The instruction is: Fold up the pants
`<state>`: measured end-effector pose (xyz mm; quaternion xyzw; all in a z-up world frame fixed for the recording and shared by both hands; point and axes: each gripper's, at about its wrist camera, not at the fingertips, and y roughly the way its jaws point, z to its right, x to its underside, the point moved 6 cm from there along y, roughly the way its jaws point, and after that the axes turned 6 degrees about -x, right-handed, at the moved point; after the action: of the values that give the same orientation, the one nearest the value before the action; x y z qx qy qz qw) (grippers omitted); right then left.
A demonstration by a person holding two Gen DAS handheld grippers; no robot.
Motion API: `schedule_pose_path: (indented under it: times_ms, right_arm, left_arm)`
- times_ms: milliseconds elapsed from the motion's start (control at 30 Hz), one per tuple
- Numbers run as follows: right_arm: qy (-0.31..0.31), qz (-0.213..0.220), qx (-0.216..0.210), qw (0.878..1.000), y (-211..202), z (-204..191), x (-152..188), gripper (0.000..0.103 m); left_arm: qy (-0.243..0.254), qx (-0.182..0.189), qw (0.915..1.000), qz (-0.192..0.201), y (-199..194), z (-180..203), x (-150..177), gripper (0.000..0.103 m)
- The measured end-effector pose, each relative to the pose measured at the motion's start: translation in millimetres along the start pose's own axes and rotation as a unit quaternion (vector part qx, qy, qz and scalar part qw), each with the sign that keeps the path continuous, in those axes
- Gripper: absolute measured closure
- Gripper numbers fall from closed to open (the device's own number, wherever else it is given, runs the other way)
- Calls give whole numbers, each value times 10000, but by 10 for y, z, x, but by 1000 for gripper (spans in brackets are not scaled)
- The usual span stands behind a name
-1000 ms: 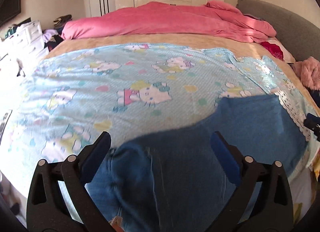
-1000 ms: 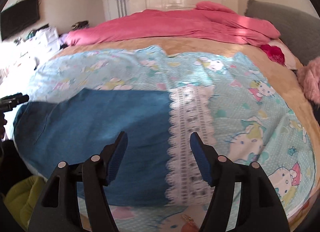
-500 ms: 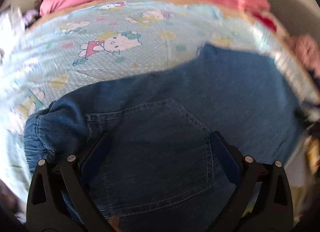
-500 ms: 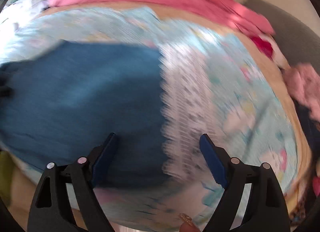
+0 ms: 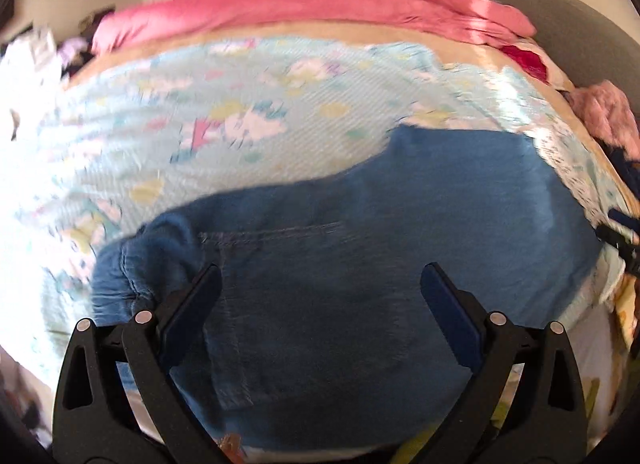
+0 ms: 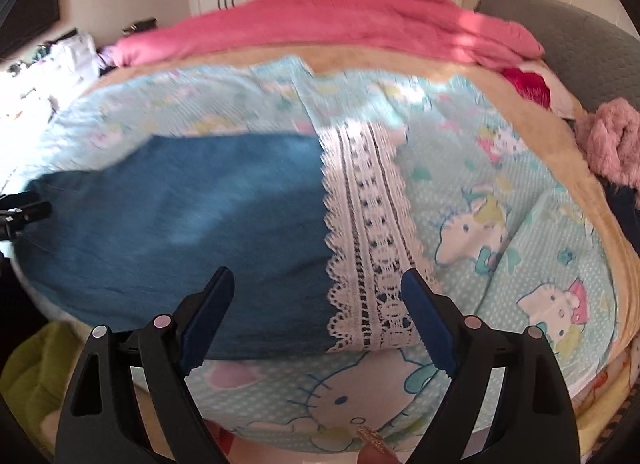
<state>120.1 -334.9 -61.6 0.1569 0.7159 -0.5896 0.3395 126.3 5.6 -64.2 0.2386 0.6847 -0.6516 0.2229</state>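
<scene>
Both grippers stand wide with nothing between the pads. The left gripper [image 5: 320, 284] hangs over the waist end of the pants [image 5: 360, 244]. The right gripper [image 6: 318, 288] hangs over the hem end; its jaws have just been opening, and no cloth lies between them.

1. Bed [image 6: 560, 132]: it carries everything. A pink duvet [image 6: 340, 24] is heaped along the far edge. A printed sheet [image 5: 240, 104] covers the middle and the near edge.
2. Pants: blue denim, lying flat on the sheet along the near edge of the bed. The waistband [image 5: 132, 260] is bunched toward the near left corner. A back pocket [image 5: 280, 264] faces up between the left jaws.
3. Lace trim [image 6: 368, 224]: a white band of the sheet, touching the hem end of the pants in the right wrist view.

Progress, as a judgement:
- Done: the pants appear to lie leg on leg, one long strip, which suggests the lengthwise fold is complete. Blur leaves this uncertain.
- Left: the crosswise folds. Neither end is gripped yet.
- Next: each gripper likely closes on its own end before one end is carried over the other.
</scene>
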Motion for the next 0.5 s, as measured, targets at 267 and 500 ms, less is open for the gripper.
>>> schedule_pose_path:
  times_ms: [267, 500]
  right_arm:
    - [-280, 31, -513, 9983, -34, -396, -50, 18]
    - [-302, -531, -405, 9973, 235, -513, 180, 18]
  left_arm:
    - [728, 448, 9963, -67, -157, 644, 186, 10]
    - [990, 271, 9929, -594, 115, 778, 483, 10]
